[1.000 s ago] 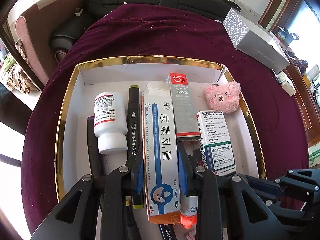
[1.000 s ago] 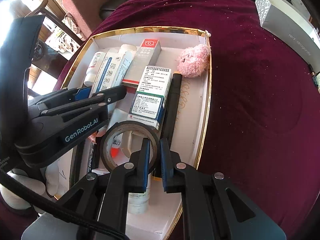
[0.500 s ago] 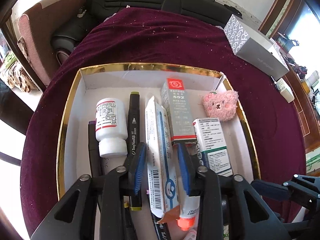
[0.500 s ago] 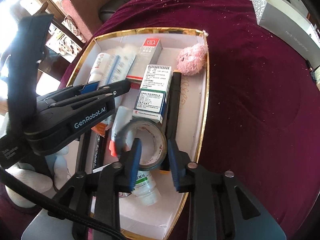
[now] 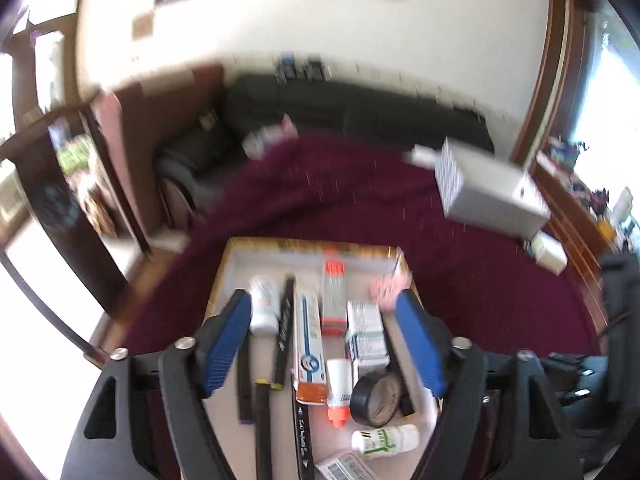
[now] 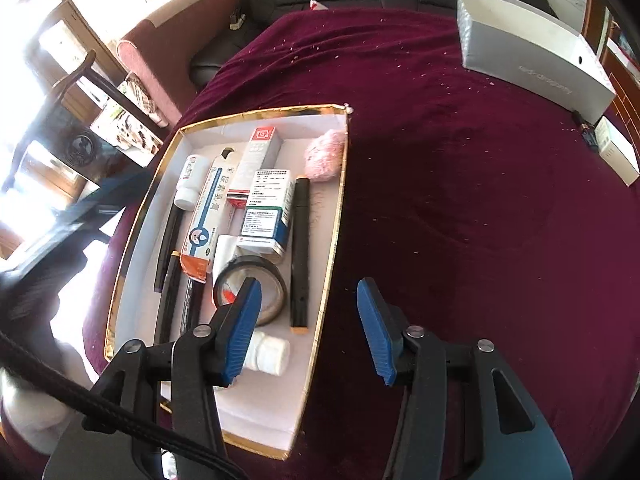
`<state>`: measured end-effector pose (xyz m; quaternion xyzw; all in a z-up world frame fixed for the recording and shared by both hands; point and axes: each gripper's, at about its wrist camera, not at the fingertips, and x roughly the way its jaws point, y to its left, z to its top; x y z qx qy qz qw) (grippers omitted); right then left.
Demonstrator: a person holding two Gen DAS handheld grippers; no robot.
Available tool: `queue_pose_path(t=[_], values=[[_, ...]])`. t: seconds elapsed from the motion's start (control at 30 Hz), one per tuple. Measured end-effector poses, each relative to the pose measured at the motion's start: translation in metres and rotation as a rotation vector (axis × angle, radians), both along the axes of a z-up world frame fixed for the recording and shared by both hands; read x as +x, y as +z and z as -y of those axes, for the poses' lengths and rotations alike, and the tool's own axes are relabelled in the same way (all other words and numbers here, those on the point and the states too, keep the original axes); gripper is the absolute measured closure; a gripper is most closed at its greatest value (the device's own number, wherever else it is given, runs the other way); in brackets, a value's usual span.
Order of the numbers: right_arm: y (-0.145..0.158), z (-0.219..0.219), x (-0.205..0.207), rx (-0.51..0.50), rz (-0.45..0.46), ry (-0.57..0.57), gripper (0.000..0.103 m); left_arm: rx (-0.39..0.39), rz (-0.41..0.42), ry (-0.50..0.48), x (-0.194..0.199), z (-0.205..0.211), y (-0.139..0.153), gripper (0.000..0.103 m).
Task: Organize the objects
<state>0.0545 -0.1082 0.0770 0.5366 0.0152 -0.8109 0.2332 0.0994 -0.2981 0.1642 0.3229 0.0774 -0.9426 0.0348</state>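
- A gold-rimmed tray (image 6: 334, 216) with a white floor sits on a maroon cloth (image 6: 460, 220), packed with small goods.
- Along its left side lie a white pill bottle (image 6: 191, 184) and dark markers (image 6: 170, 240); next to them, a long blue-and-white cream box (image 6: 206, 216) with an orange end.
- A grey-and-red glue box (image 6: 256, 160) lies toward the far wall, with a white medicine box (image 6: 266, 210) nearer and a pink plush (image 6: 324, 154) in the far right corner.
- A black marker (image 6: 300, 252) runs along the right side, beside a tape roll (image 6: 250, 284) (it lies over a white tube with an orange cap).
- A second small bottle (image 6: 268, 354) lies on its side near the front.
- The left gripper (image 5: 324, 340) hangs above the tray, its jaws just opened wide, nothing between them (view blurred).
- The right gripper (image 6: 310, 330) has also just been opening; it is clear of the tape and holds nothing, one blue pad (image 6: 244, 332) over the tray, the other over the cloth.
- A grey carton (image 6: 532, 44) stands well apart on the cloth's far right.
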Motion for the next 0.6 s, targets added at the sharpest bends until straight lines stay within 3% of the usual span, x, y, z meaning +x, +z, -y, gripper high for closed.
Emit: queue_pose_path(t=[0.23, 0.33, 0.4, 0.43, 0.5, 0.6], values=[[0.03, -0.008, 0.029, -0.007, -0.146, 0.075, 0.046, -0.047, -0.256, 0.162, 0.073, -0.009, 0.077, 0.003], [0.051, -0.013, 0.049, -0.006, -0.278, 0.089, 0.043, -0.055, -0.329, 0.235, 0.102, -0.014, 0.097, 0.002], [0.066, -0.018, 0.065, 0.014, -0.393, 0.071, 0.021, -0.081, -0.315, 0.315, 0.112, -0.017, 0.106, 0.002], [0.072, -0.02, 0.072, 0.025, -0.448, 0.053, 0.016, -0.08, -0.276, 0.329, 0.112, -0.018, 0.109, 0.002], [0.081, -0.023, 0.082, 0.033, -0.528, 0.036, 0.012, -0.063, -0.222, 0.32, 0.112, -0.017, 0.107, 0.002], [0.079, -0.021, 0.079, 0.057, -0.51, 0.06, 0.01, -0.054, -0.161, 0.346, 0.112, -0.012, 0.097, 0.002]])
